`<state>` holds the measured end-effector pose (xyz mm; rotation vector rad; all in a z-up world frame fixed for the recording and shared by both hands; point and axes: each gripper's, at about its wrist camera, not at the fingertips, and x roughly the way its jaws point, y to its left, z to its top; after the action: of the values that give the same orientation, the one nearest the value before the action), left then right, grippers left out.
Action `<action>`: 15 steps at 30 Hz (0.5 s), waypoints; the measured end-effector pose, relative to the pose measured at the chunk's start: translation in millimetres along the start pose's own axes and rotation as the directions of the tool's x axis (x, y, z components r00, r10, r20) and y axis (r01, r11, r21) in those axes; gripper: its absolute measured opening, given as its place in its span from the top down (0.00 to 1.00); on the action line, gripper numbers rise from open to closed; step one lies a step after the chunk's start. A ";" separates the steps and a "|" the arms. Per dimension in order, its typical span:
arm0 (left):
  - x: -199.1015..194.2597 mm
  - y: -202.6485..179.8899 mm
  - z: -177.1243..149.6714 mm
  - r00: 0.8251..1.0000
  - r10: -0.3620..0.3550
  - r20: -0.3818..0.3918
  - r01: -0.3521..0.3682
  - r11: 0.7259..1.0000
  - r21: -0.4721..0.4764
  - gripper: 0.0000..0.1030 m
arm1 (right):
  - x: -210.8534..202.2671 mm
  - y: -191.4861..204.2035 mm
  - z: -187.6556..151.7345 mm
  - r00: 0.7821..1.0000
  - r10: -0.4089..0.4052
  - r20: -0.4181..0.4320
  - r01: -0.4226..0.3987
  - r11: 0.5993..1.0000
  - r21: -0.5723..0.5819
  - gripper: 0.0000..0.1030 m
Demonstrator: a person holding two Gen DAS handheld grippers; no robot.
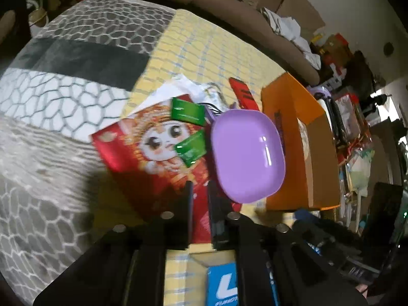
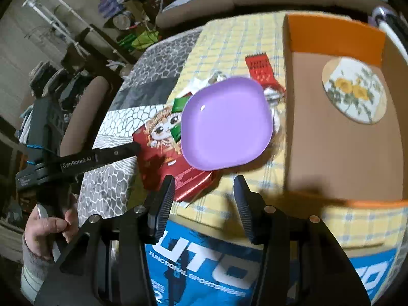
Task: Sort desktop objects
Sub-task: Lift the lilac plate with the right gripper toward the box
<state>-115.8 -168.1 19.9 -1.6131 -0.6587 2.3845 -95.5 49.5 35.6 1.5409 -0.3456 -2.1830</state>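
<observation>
A purple plate (image 1: 247,153) (image 2: 224,125) rests upside down on the pile on the yellow checked cloth (image 1: 204,48), partly over a red cartoon snack packet (image 1: 137,153) (image 2: 155,163). Two green sachets (image 1: 187,112) lie on that packet. My left gripper (image 1: 200,186) hangs over the packet's near end, its jaws a narrow gap apart with nothing gripped. In the right wrist view the left gripper (image 2: 135,149) reaches the packet's left edge. My right gripper (image 2: 204,193) stands open just short of the plate's near rim, holding nothing.
An open orange cardboard box (image 1: 283,107) (image 2: 331,33) stands right of the plate, with a flowered round coaster (image 2: 354,91) inside. A small red packet (image 2: 260,68) lies behind the plate. A blue printed box (image 2: 204,262) sits under my grippers. A grey patterned blanket (image 1: 63,102) covers the left.
</observation>
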 end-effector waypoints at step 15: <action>70.9 -22.8 30.8 0.996 0.079 -0.032 -0.077 0.996 0.052 0.96 | 74.0 -25.7 -9.3 0.988 -0.090 0.126 0.042 0.940 0.339 0.78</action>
<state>-173.8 -127.9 -19.1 -1.6837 -0.5343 2.4013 -112.9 36.1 -40.1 1.5914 -0.7564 -2.3859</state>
